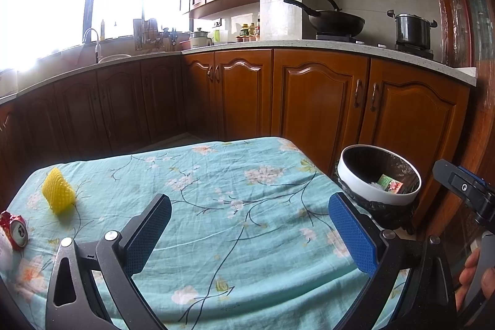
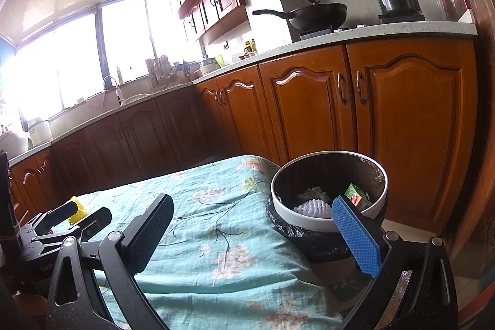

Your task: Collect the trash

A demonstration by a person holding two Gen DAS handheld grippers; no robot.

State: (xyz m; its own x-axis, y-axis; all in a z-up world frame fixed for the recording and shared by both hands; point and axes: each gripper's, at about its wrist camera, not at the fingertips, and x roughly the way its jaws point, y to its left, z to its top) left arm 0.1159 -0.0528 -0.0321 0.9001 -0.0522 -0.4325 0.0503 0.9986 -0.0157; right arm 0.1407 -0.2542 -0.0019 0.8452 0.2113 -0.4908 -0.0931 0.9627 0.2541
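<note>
Left wrist view: left tongs and right tongs released, empty; foam net and can on tabletop, awaiting bin.

We find a yellow foam fruit net standing on edge near the far left of the teal flowered tablecloth. A crushed red can lies on its side at the cloth's left edge, open end facing us. The white-rimmed bin, black-lined, stands just beside the table's right corner and holds a green carton, white foam net and crumpled paper.
</note>
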